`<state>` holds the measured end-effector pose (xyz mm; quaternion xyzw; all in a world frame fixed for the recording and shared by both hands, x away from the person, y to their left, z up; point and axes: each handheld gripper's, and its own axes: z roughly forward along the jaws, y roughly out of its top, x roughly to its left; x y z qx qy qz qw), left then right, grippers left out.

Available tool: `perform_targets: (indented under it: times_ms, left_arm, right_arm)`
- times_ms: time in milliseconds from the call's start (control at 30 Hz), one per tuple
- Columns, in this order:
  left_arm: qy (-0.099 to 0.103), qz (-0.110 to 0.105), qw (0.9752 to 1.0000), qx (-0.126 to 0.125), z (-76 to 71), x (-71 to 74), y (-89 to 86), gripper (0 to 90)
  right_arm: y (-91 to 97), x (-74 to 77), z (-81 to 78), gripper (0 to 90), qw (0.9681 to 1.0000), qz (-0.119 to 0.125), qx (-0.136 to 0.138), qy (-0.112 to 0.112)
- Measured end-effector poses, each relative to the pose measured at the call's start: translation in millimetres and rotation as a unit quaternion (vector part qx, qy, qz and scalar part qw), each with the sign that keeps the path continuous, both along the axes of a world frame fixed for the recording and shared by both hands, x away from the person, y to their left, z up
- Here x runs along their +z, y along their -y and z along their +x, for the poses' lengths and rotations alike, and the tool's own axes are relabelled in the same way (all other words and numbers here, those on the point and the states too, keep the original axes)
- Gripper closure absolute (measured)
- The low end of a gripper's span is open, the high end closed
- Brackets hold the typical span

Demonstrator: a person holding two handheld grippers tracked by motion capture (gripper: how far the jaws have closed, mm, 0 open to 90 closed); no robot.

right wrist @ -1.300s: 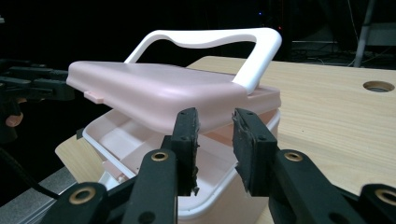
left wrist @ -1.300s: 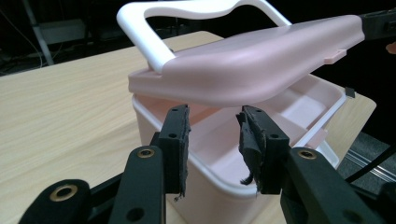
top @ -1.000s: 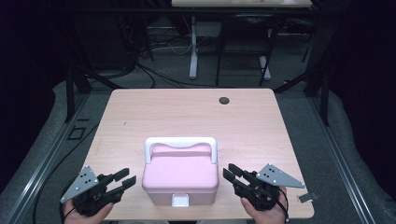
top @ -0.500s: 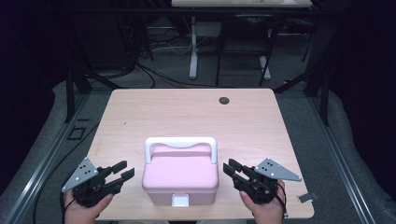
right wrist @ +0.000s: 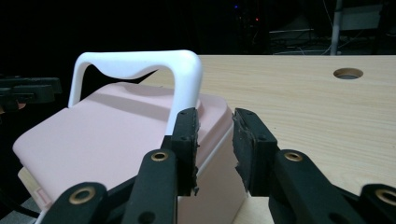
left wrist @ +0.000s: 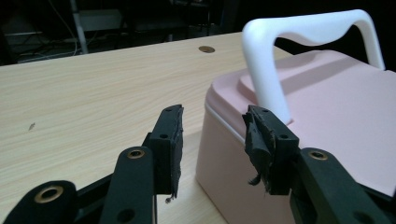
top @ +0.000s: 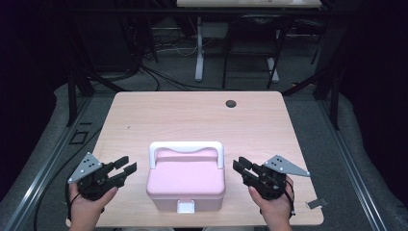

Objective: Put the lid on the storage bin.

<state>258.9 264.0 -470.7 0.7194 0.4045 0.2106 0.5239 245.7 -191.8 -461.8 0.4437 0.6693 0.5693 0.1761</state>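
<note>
- Left tool [top: 126,166]: jaws apart and just been opening, nothing between them; held low and level just to the left of the pink box [top: 185,180], tips aimed at its side wall, not touching.
- Seen from the left tool [left wrist: 212,126] itself: box corner right ahead of the open gap, probably widened so as to take the wall or the lid edge.
- Right tool [top: 239,164]: jaws apart by a narrower gap, empty too; mirrored just to the right of the box, likewise short of contact.
- Seen from the right tool [right wrist: 215,128] itself: lined up on the upper corner of the box, below the foot of the handle.
- Placed one on each side, likely to steady or grip the box from both sides at once.
- Pink box: shut, resting on the surface [top: 192,115] at its near edge, between both tools.
- White handle [top: 185,146]: standing upright over the far part of the lid, free to be taken.
- White latch [top: 185,207]: on the near face of the box, towards the person, judged fastened.
- Dark round hole [top: 231,103]: well beyond the box, to its far right.
</note>
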Motion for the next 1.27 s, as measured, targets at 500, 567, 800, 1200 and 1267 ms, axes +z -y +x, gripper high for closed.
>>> perform_targets:
  times_ms: [500, 567, 800, 1200, 1267]
  left_arm:
    - [-0.009, -0.001, 0.9999, 0.015, 6.5, -23.6, -6.0, 54.0]
    - [-0.009, 0.002, 0.9998, 0.016, 7.5, -26.0, -6.6, 53.5]
    - [-0.012, 0.01, 0.9996, 0.024, 8.2, -34.1, -10.6, 52.3]
    - [-0.021, 0.012, 0.9994, 0.027, 9.9, -42.9, -15.7, 50.4]
    - [-0.022, 0.015, 0.9993, 0.026, 9.9, -42.7, -15.4, 49.9]
  right_arm:
    - [11.7, -20.3, 6.2, 69.3, 0.9988, -0.028, -0.04, -0.006]
    - [12.2, -24.1, 8.1, 68.8, 0.9988, -0.025, -0.043, -0.005]
    - [13.3, -33.7, 8.8, 68.3, 0.9981, -0.031, -0.052, -0.008]
    - [14.5, -43.8, 10.8, 67.6, 0.9975, -0.038, -0.057, -0.016]
    - [15.2, -45.2, 11.1, 66.7, 0.9976, -0.034, -0.059, -0.014]
